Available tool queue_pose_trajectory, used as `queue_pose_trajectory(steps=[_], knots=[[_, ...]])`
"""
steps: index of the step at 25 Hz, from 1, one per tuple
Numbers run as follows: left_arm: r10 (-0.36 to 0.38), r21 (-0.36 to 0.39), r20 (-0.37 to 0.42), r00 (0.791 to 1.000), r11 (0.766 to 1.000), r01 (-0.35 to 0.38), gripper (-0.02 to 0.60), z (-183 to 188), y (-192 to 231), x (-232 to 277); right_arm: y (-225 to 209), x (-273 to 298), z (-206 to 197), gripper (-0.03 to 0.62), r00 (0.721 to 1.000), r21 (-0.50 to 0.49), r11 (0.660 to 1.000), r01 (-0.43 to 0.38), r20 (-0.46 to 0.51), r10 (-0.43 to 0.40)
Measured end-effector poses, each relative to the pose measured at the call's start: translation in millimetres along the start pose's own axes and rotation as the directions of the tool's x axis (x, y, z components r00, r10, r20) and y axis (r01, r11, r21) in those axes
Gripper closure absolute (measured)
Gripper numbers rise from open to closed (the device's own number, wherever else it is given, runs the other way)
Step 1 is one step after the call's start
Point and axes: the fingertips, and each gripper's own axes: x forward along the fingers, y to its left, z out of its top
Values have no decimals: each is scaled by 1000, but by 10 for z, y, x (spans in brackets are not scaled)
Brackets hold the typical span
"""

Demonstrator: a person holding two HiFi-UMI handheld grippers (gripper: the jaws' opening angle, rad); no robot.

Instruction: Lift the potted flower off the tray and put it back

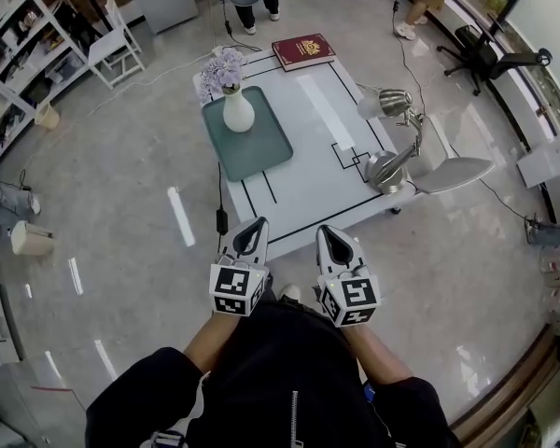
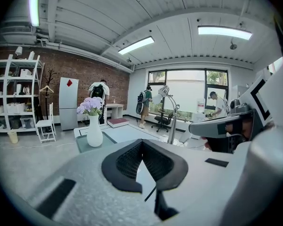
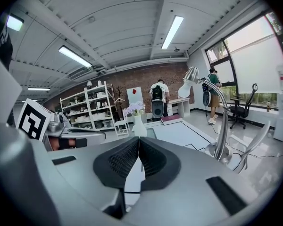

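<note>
The potted flower, a white vase [image 1: 238, 110] with purple blooms, stands upright on the green tray [image 1: 264, 153] at the far left of the white table [image 1: 303, 189]. Both grippers hover side by side over the table's near edge, well short of the tray. My left gripper [image 1: 259, 224] is shut with its pads meeting and nothing between them. My right gripper [image 1: 324, 231] is shut and empty too. In the left gripper view the vase [image 2: 94, 132] shows ahead and to the left of the left gripper [image 2: 142, 142]. In the right gripper view the vase [image 3: 139, 126] stands straight ahead beyond the right gripper [image 3: 138, 140].
A chrome desk lamp [image 1: 392, 166] stands at the table's right edge, with a red book [image 1: 303, 50] at the far end. White shelves [image 1: 23, 54] and a white chair [image 1: 117, 40] are at the left, an office chair [image 1: 490, 59] at the far right. People stand beyond the table.
</note>
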Motion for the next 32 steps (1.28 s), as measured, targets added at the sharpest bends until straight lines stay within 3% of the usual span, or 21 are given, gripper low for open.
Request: queue_pose_trajectory(steps=[15, 23, 32], knots=[[55, -29, -3, 998, 998, -55, 575, -16, 206, 93, 54, 330, -16, 586, 997, -4, 997, -74, -26, 73], [92, -39, -1, 996, 995, -92, 575, 102, 863, 220, 383, 1008, 243, 586, 991, -41, 990, -133, -22, 132], [78, -59, -19, 997, 995, -79, 575, 188, 1746, 504, 641, 2002, 543, 586, 991, -70, 989, -130, -21, 129]])
